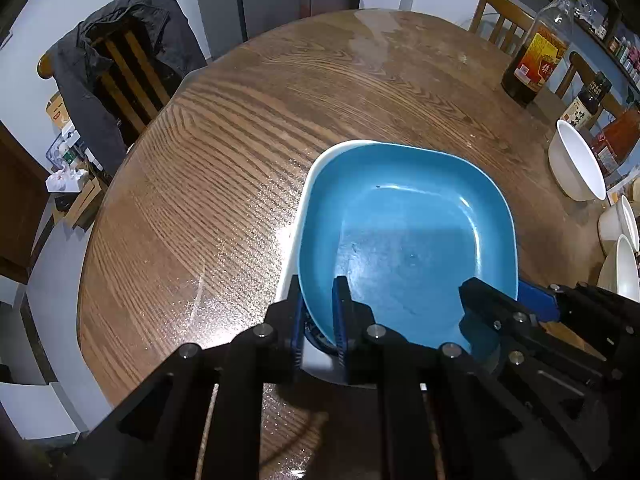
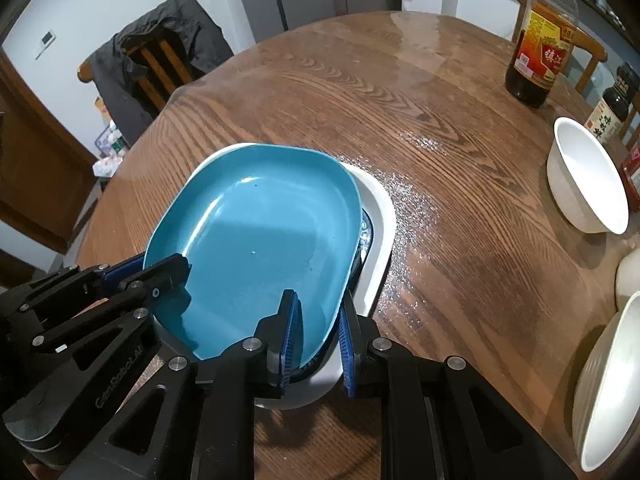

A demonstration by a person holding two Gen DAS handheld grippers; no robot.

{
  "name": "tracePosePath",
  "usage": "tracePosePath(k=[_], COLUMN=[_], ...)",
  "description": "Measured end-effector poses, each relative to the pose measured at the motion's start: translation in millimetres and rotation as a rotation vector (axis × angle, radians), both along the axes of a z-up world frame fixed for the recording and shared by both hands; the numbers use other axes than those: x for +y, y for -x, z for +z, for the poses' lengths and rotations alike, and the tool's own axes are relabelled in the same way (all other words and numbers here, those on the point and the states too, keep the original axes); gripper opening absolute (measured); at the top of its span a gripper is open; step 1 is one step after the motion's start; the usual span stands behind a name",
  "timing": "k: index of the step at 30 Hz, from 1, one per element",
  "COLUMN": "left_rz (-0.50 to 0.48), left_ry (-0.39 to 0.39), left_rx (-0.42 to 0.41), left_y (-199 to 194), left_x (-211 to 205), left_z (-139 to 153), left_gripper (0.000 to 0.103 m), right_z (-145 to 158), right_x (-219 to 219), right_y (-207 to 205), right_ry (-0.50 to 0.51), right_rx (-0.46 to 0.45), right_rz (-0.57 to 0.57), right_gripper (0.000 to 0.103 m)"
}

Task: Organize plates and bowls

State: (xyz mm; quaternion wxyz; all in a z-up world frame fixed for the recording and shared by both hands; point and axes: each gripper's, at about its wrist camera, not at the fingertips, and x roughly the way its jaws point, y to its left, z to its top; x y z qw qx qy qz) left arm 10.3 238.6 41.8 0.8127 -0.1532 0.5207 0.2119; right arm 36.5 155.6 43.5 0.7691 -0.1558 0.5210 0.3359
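Note:
A blue rounded-square plate (image 1: 408, 240) lies on top of a white plate (image 1: 298, 224) on the wooden table. My left gripper (image 1: 320, 320) is shut on the blue plate's near-left rim, one finger inside and one outside. My right gripper (image 2: 318, 332) grips the blue plate (image 2: 256, 236) at its near-right rim, above the white plate (image 2: 378, 216). Each gripper shows in the other's view, the right one (image 1: 500, 312) and the left one (image 2: 160, 276). The blue plate sits tilted, offset to the left on the white plate.
A white bowl (image 2: 584, 176) stands at the right, also in the left wrist view (image 1: 576, 160), with more white bowls (image 2: 608, 384) at the right edge. A dark sauce bottle (image 2: 540, 40) and a smaller bottle (image 2: 612, 112) stand at the back right. A chair with a dark jacket (image 1: 112, 76) is at the far left.

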Motion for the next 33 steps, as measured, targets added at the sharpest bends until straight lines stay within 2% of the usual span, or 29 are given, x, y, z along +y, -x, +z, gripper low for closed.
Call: tracePosePath(k=[10, 13, 18, 20, 22, 23, 29, 31, 33], left_rz=[0.007, 0.010, 0.019, 0.033, 0.053, 0.062, 0.107, 0.126, 0.141], left_ry=[-0.006, -0.005, -0.007, -0.024, -0.043, -0.042, -0.044, -0.052, -0.067], left_rx=[-0.014, -0.017, -0.028, -0.032, -0.040, -0.045, -0.055, -0.060, -0.072], left_y=[3.5, 4.1, 6.9, 8.4, 12.2, 13.5, 23.1, 27.1, 30.3], left_x=[2.2, 2.3, 2.9, 3.3, 6.7, 7.7, 14.5, 13.1, 8.6], left_z=[3.7, 4.7, 8.2, 10.6, 13.5, 14.2, 19.0, 22.2, 25.3], left_gripper=[0.014, 0.014, 0.014, 0.017, 0.037, 0.041, 0.046, 0.067, 0.076], right_z=[3.4, 7.3, 15.5, 19.3, 21.8, 23.1, 29.6, 32.1, 34.6], right_x=[-0.6, -1.2, -1.1, -2.3, -3.1, -3.4, -9.2, -13.6, -18.2], right_y=[0.3, 1.2, 2.4, 2.1, 1.2, 1.6, 8.3, 10.9, 13.4], right_ry=[0.006, -0.003, -0.003, -0.016, -0.024, -0.030, -0.066, -0.079, -0.091], right_rx=[-0.027, -0.036, -0.080, -0.084, -0.083, -0.083, -0.057, -0.049, -0.053], right_rz=[0.000, 0.000, -0.003, -0.005, -0.005, -0.004, 0.002, 0.000, -0.004], right_gripper=[0.023, 0.028, 0.046, 0.047, 0.047, 0.047, 0.047, 0.050, 0.061])
